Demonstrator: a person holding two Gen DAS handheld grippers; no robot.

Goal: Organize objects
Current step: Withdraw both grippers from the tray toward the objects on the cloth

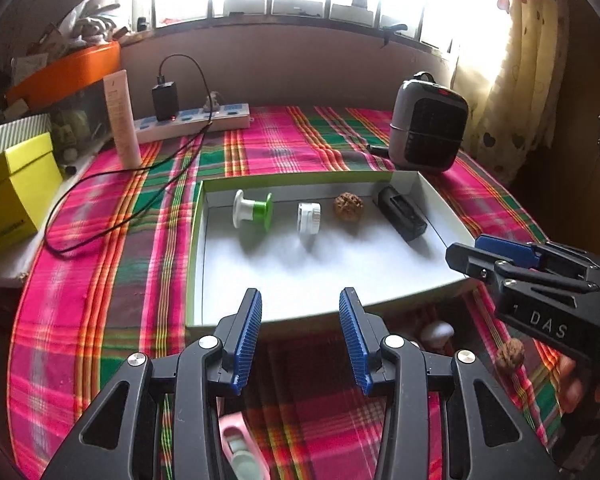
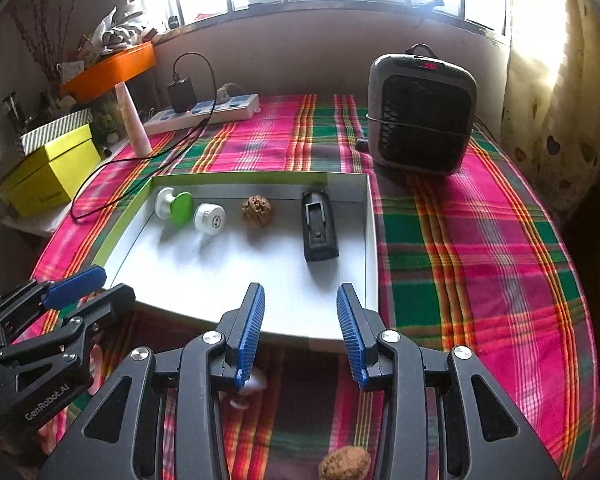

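A shallow white tray with a green rim (image 1: 198, 240) (image 2: 374, 240) lies on the plaid cloth. In it stand a row: a white-and-green spool (image 1: 253, 209) (image 2: 174, 203), a white cap (image 1: 309, 218) (image 2: 209, 217), a walnut (image 1: 348, 203) (image 2: 256, 210) and a black rectangular device (image 1: 402, 213) (image 2: 319, 226). My left gripper (image 1: 300, 338) is open and empty over the tray's near edge. My right gripper (image 2: 300, 334) is open and empty at the tray's near right corner. A second walnut (image 1: 510, 353) (image 2: 345, 463), a white object (image 1: 437, 333) (image 2: 249, 390) and a pink-and-white object (image 1: 238, 446) lie on the cloth before the tray.
A grey-and-black heater (image 1: 428, 122) (image 2: 420, 114) stands behind the tray on the right. A power strip with charger and black cable (image 1: 192, 118) (image 2: 204, 110), a pink tube (image 1: 122, 120) (image 2: 134, 124) and yellow boxes (image 1: 14, 192) (image 2: 46, 172) sit at the left.
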